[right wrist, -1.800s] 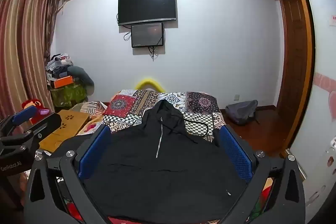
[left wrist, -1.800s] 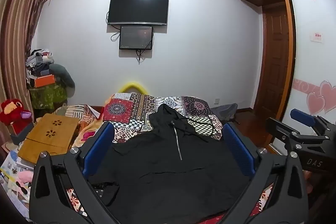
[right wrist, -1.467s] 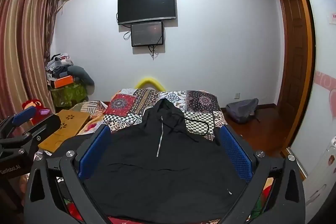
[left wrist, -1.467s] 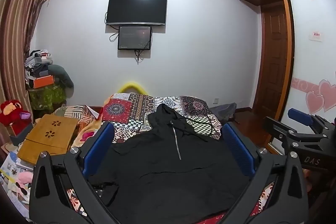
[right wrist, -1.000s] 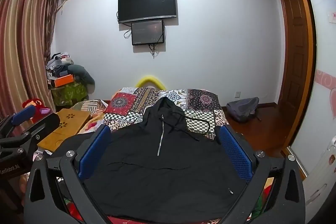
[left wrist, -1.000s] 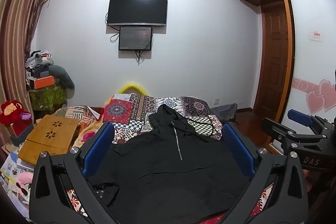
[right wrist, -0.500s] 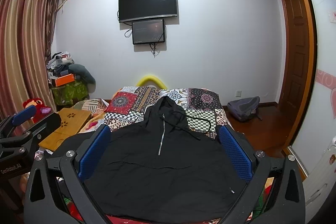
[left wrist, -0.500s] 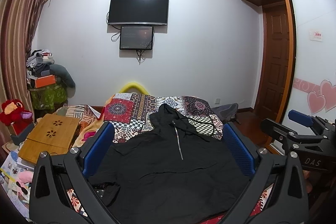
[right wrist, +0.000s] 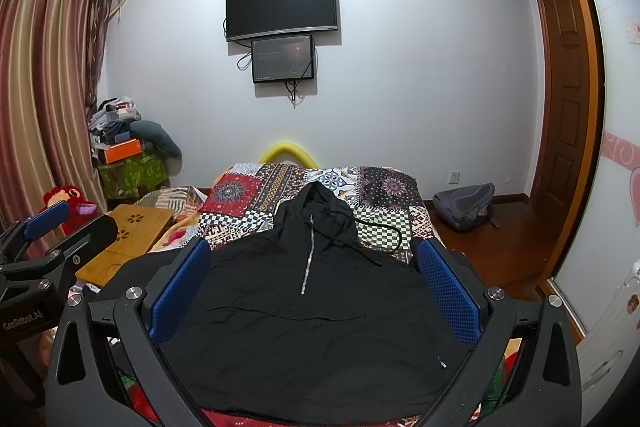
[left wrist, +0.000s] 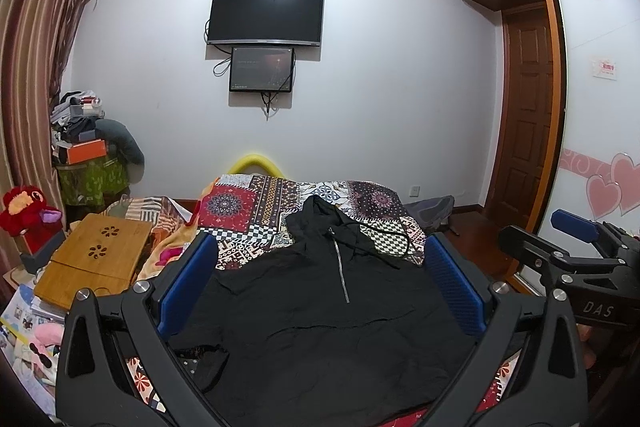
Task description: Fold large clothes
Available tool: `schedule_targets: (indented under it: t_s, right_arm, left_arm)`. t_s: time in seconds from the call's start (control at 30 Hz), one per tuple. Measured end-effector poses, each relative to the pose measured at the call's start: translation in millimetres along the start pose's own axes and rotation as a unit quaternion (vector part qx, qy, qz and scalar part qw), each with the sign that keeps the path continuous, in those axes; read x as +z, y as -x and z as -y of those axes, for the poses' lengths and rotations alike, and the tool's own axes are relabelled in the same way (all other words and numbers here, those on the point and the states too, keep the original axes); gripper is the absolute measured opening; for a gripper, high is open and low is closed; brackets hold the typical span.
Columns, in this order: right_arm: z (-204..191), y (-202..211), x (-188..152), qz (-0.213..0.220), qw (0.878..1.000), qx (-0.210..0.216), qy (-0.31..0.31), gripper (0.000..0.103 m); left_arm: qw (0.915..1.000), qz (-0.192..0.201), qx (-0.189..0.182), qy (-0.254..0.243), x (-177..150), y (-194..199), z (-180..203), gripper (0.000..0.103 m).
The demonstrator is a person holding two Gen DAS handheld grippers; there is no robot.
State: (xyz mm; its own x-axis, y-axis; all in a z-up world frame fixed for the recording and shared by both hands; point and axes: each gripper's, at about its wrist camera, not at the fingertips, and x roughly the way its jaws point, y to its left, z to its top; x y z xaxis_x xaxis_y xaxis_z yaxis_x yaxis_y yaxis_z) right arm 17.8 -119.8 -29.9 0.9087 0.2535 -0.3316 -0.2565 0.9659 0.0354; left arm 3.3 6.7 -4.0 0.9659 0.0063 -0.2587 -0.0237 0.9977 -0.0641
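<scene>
A bed (left wrist: 256, 205) with a patchwork quilt (right wrist: 384, 187) is filling the middle of the room, running away from the cameras toward a white wall where a dark television (left wrist: 267, 14) is hanging above a smaller screen (right wrist: 282, 59). A black hooded jacket (left wrist: 320, 307) is lying spread flat on the quilt, front up, its hood (right wrist: 316, 203) pointing to the far end, its zip (right wrist: 307, 259) running down the chest and one drawstring (left wrist: 384, 247) looping out over the checked patches. A wooden lap table (left wrist: 96, 259) is sitting to the left of the bed, with a red plush toy (left wrist: 24, 207) beyond it and a grey backpack (right wrist: 464, 205) lying on the floor to the right.

The left gripper (left wrist: 320, 283) is hovering above the near part of the jacket, its blue-padded fingers (left wrist: 186, 285) standing wide apart and gripping nothing. The right gripper (right wrist: 312, 281) is hovering likewise over the jacket, its fingers (right wrist: 448, 293) spread wide and empty
</scene>
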Motion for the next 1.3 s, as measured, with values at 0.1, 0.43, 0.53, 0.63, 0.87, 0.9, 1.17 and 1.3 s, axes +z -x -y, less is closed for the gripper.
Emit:
schedule_targets:
  t_s: [0.1,0.43,0.53,0.63,0.87,0.9,1.17,1.3]
  right_arm:
    - [0,0,0,0.000,1.000,0.000,0.000,0.103]
    - [0,0,-3,-0.001,1.000,0.001,0.000,0.103]
    - [-2,1,-5,-0.001,1.000,0.000,0.002,0.103]
    - [-4,-1,-6,-0.002,1.000,0.000,0.004,0.103]
    - [-3,-2,-7,-0.006,1.000,0.000,0.004,0.103]
    - [-2,-2,-5,-0.007,1.000,0.000,0.004,0.103]
    - [-4,-12,-2,-0.017,1.000,-0.002,0.009,0.103]
    - [-4,-23,-4,-0.029,1.000,-0.003,0.011,0.103]
  left_arm:
    - [1.0000,-0.001,0.000,0.001,1,0,0,0.103]
    - [1.0000,-0.002,0.003,0.003,0,0,0,0.103]
    - [1.0000,-0.002,0.003,0.003,0,0,0,0.103]
    - [1.0000,-0.002,0.003,0.003,-1,0,0,0.103]
    - [1.0000,-0.003,0.004,0.006,-3,-1,-1,0.103]
    - [1.0000,-0.004,0.004,0.006,-3,-1,-2,0.103]
    - [0.9996,-0.016,0.003,0.021,-7,-11,-12,0.103]
    - [0.9992,-0.026,0.012,0.030,-9,-19,-23,0.103]
